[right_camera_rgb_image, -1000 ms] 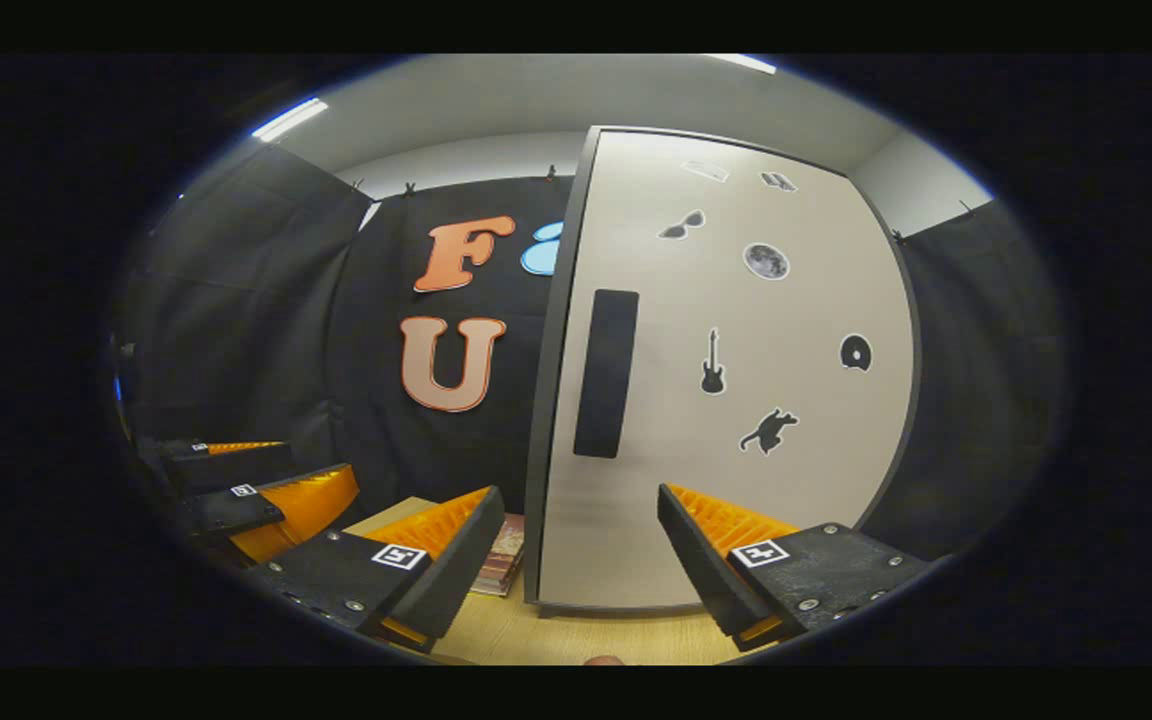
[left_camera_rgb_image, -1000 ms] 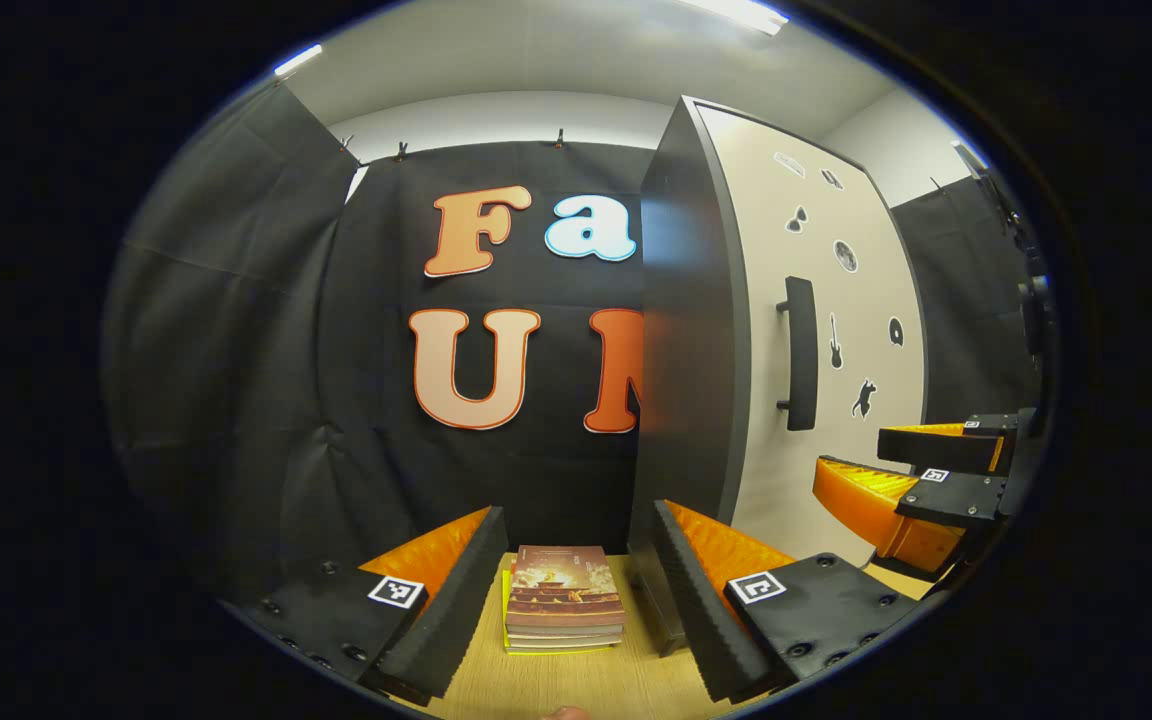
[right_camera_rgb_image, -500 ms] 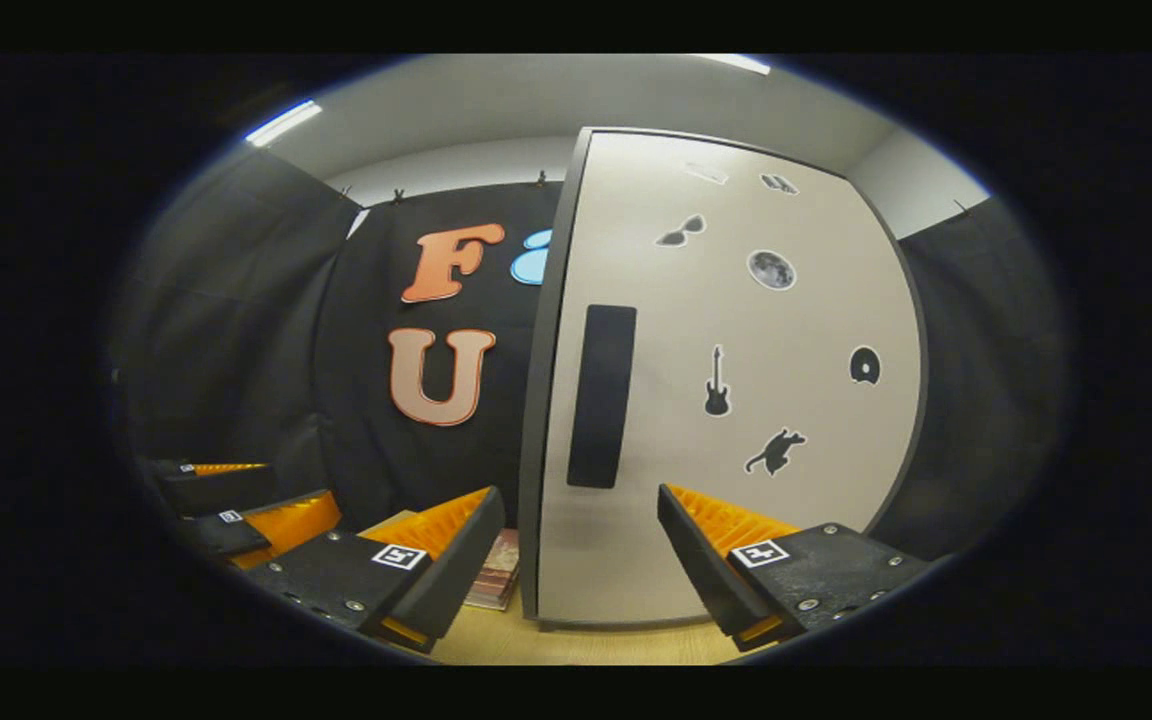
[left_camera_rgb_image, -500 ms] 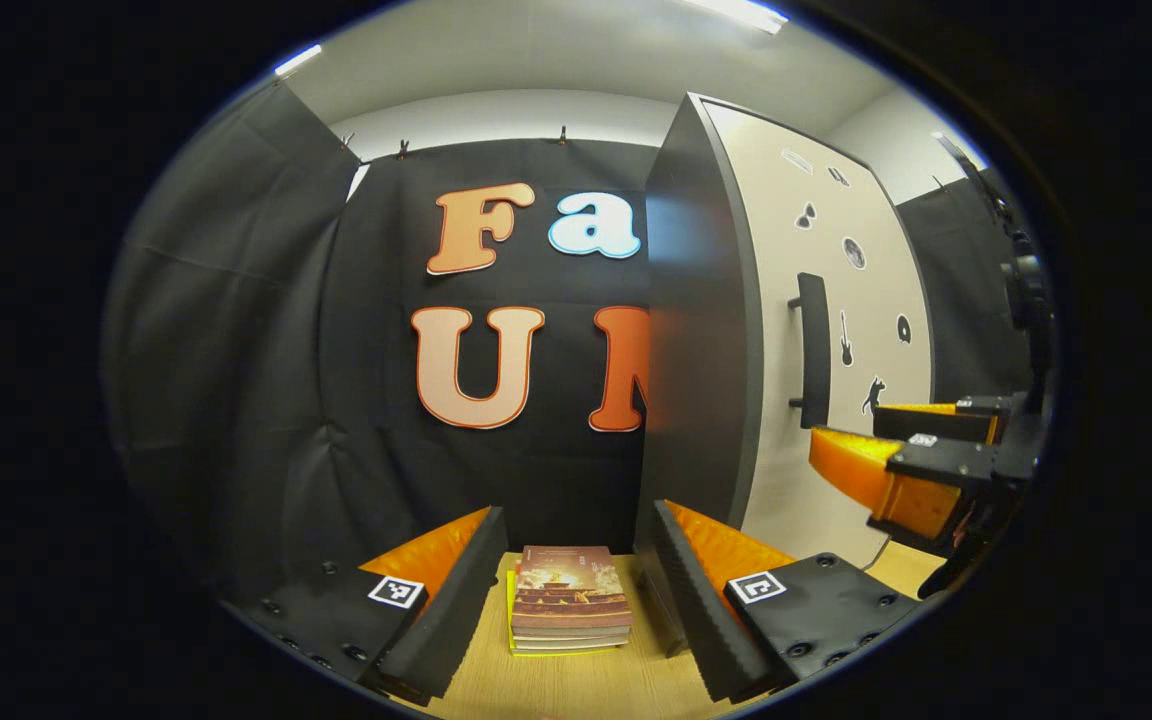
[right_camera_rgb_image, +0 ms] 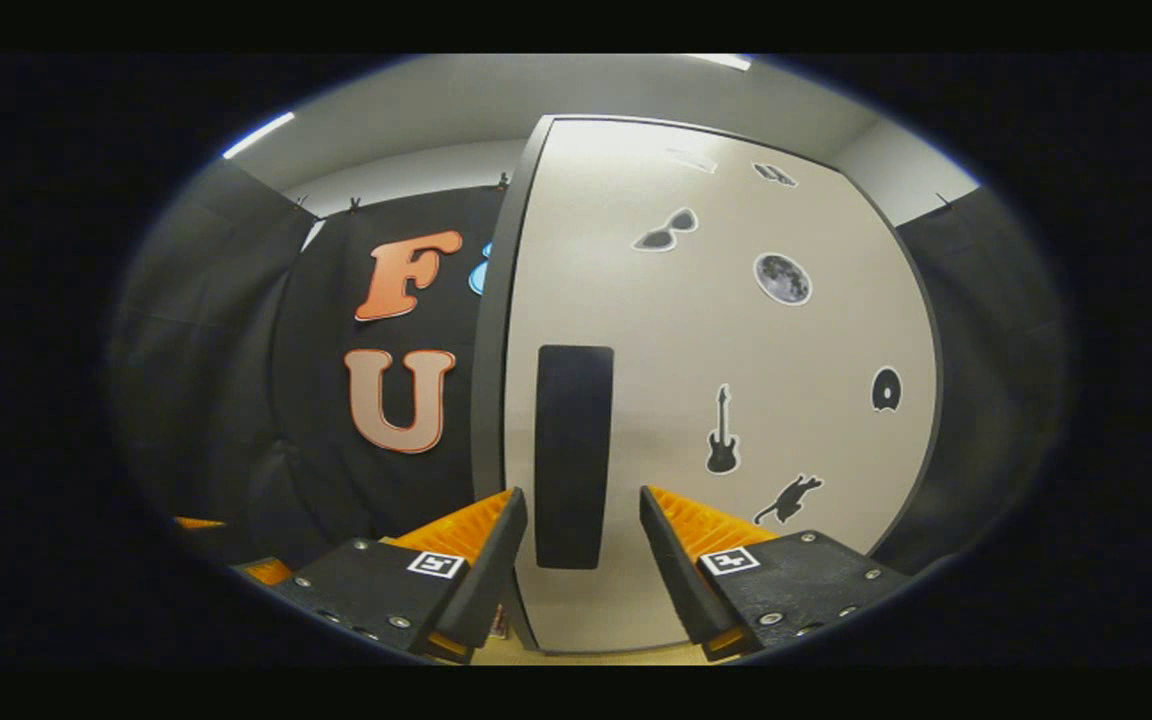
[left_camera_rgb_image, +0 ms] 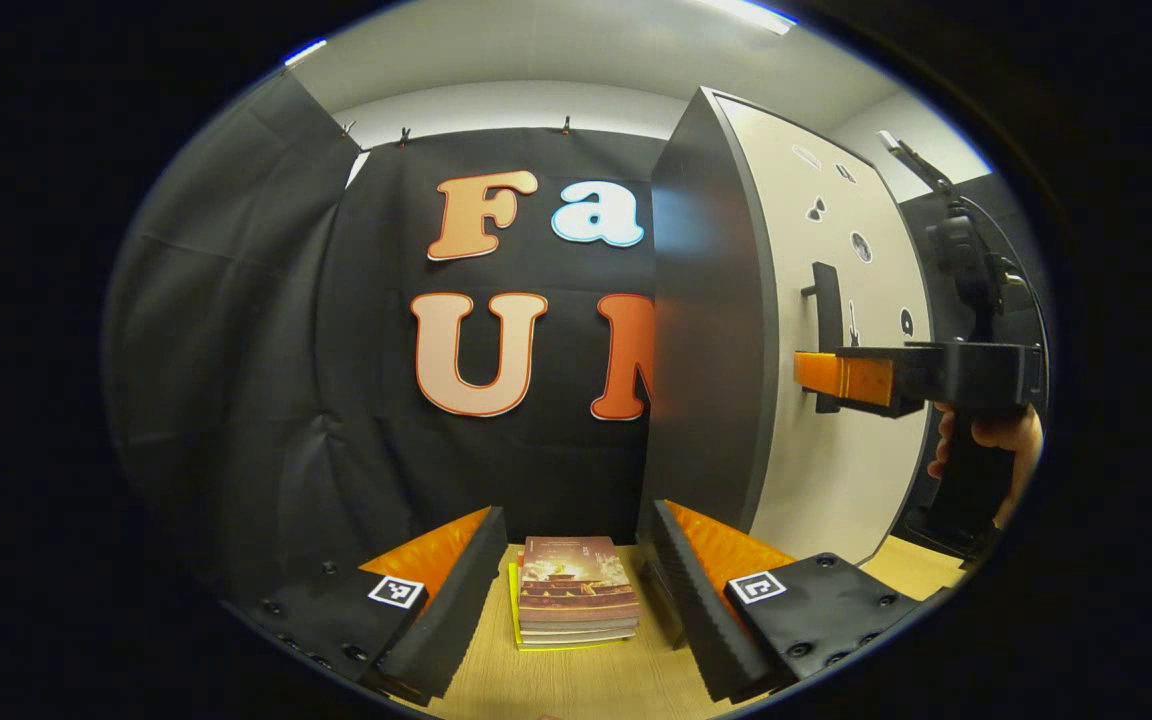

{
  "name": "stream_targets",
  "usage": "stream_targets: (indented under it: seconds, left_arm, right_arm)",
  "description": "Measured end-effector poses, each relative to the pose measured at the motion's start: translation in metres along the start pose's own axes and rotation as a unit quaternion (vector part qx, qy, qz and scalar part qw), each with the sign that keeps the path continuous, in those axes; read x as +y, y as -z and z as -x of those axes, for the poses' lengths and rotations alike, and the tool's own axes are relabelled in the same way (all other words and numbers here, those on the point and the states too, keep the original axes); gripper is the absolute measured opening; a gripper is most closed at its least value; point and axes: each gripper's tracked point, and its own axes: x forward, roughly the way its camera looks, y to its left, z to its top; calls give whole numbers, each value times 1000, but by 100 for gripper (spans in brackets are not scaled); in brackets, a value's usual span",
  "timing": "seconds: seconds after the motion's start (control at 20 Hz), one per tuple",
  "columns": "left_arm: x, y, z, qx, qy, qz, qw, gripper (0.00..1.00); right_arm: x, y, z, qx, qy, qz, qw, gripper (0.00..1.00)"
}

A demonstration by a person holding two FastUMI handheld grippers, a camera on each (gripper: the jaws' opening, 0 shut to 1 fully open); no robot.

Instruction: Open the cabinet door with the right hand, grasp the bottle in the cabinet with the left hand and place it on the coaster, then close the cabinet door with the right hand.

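Note:
The cabinet (left_camera_rgb_image: 701, 330) stands tall on the right, its dark side panel facing me in the left gripper view. Its beige door (right_camera_rgb_image: 726, 330) carries small black stickers and is closed, hiding the inside. A black vertical handle (right_camera_rgb_image: 573, 455) sits near the door's left edge. My right gripper (right_camera_rgb_image: 581, 505) is open, with the lower end of the handle showing between its fingers. The left gripper view has that right gripper (left_camera_rgb_image: 804, 373) side-on at handle (left_camera_rgb_image: 826, 315) height, held by a hand (left_camera_rgb_image: 991, 440). My left gripper (left_camera_rgb_image: 576, 515) is open and holds nothing, low over the table.
A stack of books (left_camera_rgb_image: 576, 595) lies on the wooden table (left_camera_rgb_image: 576, 685) just ahead of my left gripper, close to the cabinet's left side. Black cloth walls close off the back and left.
My right gripper has risen and moved in toward the door handle, which now looms larger between its fingers. My left gripper has barely moved.

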Motion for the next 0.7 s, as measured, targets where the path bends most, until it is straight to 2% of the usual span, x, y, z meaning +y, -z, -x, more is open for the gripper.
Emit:
stream_targets:
  seconds: [0.05,0.15,0.2,0.3,0.5,0.7]
  left_arm:
    - [1,2,-1,1,4,0,1000,95]
    - [0,5,-6,5,19,-1,1000,95]
    - [-1,7,-7,7,27,0,1000,95]
    - [-1,10,-10,12,44,2,999,95]
    - [-1,12,-16,22,67,24,997,95]
    - [12,7,-14,14,42,16,999,95]
  right_arm:
    - [-1,1,-2,4,7,-6,1000,63]
    - [4,3,-4,10,7,-28,1000,55]
    - [6,4,-4,13,12,-41,999,45]
    - [6,4,-4,9,21,-43,999,35]
    - [3,2,2,2,46,-48,998,24]
    - [1,-2,9,-10,46,-43,998,22]
